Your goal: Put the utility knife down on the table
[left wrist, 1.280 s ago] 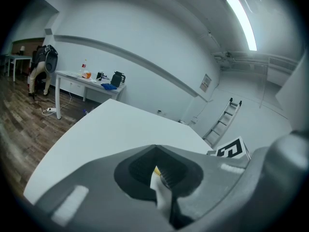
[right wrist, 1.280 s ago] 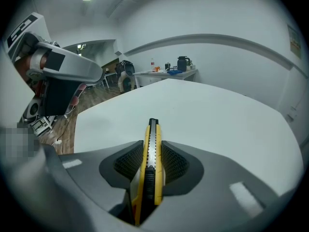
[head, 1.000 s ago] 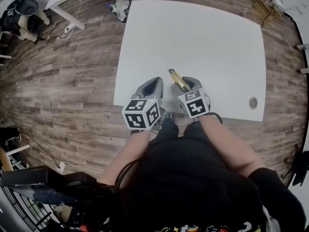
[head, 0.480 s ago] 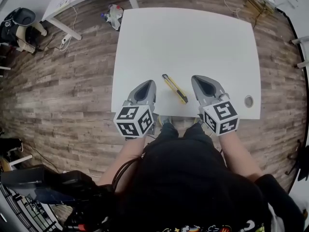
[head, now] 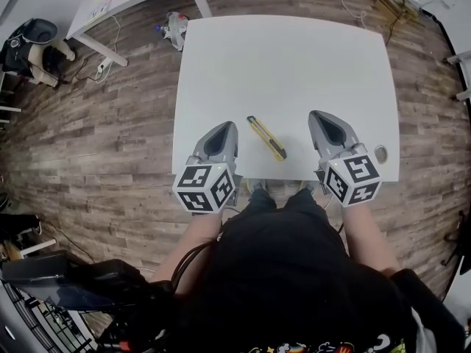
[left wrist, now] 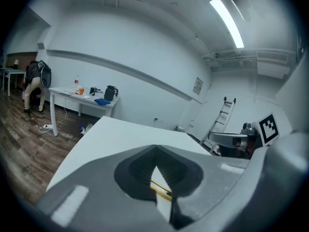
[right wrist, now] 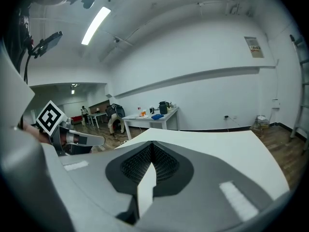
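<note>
The slim yellow-and-black utility knife (head: 266,137) lies flat by the near edge of the white rectangular table (head: 294,57), between the left gripper (head: 221,132) and right gripper (head: 324,123), both closed and empty. It looks light and rigid, best gripped mid-handle.

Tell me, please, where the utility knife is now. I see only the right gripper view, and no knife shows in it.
Observer: The utility knife lies on the white table, near its front edge.
Operator: Does any gripper touch it?
Observer: No. It lies between the left gripper and the right gripper, apart from both.
Operator: Does the left gripper view show it?
Observer: Yes: a yellow strip of it, seen through the narrow gap in those tongs.
</note>
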